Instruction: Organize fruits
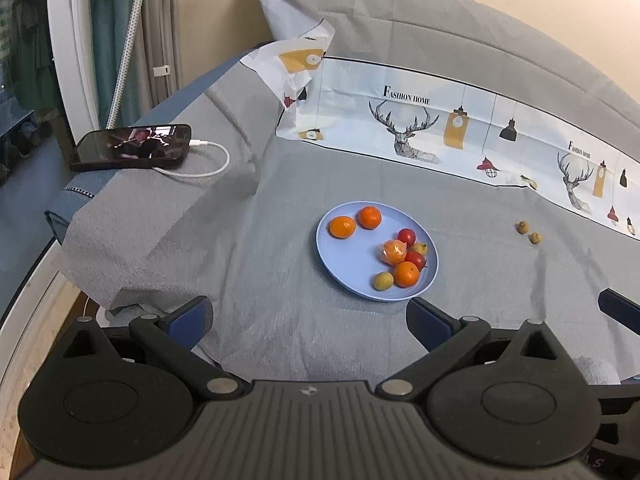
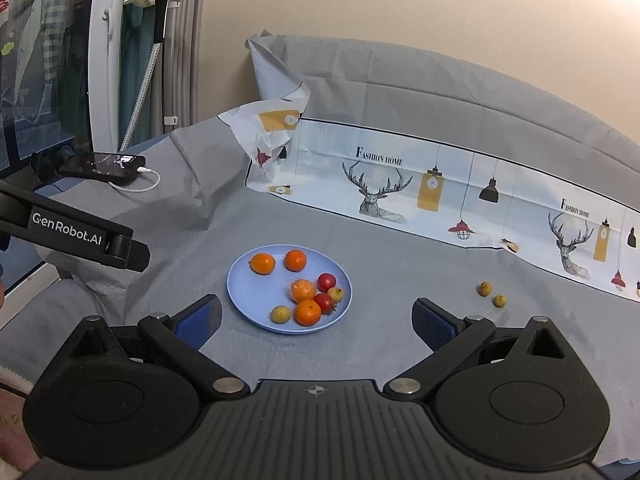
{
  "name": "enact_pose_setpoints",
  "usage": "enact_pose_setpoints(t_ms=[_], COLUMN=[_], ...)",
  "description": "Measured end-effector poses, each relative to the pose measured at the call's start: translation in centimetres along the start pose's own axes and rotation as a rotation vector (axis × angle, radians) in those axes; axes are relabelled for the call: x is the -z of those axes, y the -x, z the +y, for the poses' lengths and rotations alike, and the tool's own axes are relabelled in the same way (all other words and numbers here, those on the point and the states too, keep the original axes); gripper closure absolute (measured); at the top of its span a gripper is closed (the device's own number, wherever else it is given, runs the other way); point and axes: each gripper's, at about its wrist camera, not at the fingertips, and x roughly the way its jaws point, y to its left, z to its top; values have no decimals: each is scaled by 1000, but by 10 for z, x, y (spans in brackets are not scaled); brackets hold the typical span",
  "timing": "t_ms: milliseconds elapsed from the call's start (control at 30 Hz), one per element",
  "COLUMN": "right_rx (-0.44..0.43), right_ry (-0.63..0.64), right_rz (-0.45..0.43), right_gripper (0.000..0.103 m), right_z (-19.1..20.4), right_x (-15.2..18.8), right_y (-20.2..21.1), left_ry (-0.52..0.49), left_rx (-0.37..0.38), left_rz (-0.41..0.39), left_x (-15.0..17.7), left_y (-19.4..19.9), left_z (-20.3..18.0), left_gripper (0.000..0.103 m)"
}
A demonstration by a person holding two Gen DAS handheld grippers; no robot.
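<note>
A: What is nearest?

B: The left gripper [image 1: 310,322] and the right gripper [image 2: 316,320], both with jaws spread wide and holding nothing, above the grey cloth [image 1: 260,240] that covers the surface.

A: And just past them?

B: The blue plate [image 2: 248,292] lies on the cloth. At its near rim a yellowish small fruit [image 2: 281,314] sits beside an orange [image 2: 308,312]. Behind those are a red tomato [image 2: 324,302] and a peeled-looking orange in clear wrap [image 2: 303,290], then a second red tomato [image 2: 326,281] and a small yellow fruit [image 2: 335,293] beside it. On the far side of the plate two more oranges [image 2: 263,263] lie close together.

A: Anything off the plate?

B: Two small yellowish fruits [image 2: 485,288] lie on the cloth to the right of the plate, well apart from it and close to each other.

A: Farther back?

B: A white printed sheet with deer and lamps [image 1: 404,128] runs along the back. To the left, a phone [image 1: 130,147] with a white cable [image 1: 200,170] plugged in rests on a raised fold, its screen lit.
</note>
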Motion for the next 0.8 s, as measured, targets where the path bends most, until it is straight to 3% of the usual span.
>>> enact_pose_setpoints(t_ms=[800], right_rx=[-13], right_ry=[-7], right_rz=[68], right_gripper=[2], right_z=[-1], right_x=[2], right_y=[-25], left_ry=[-17], left_rx=[-17], left_rz=[51], left_x=[-8], left_y=[-27], left_z=[-1], left_gripper=[0])
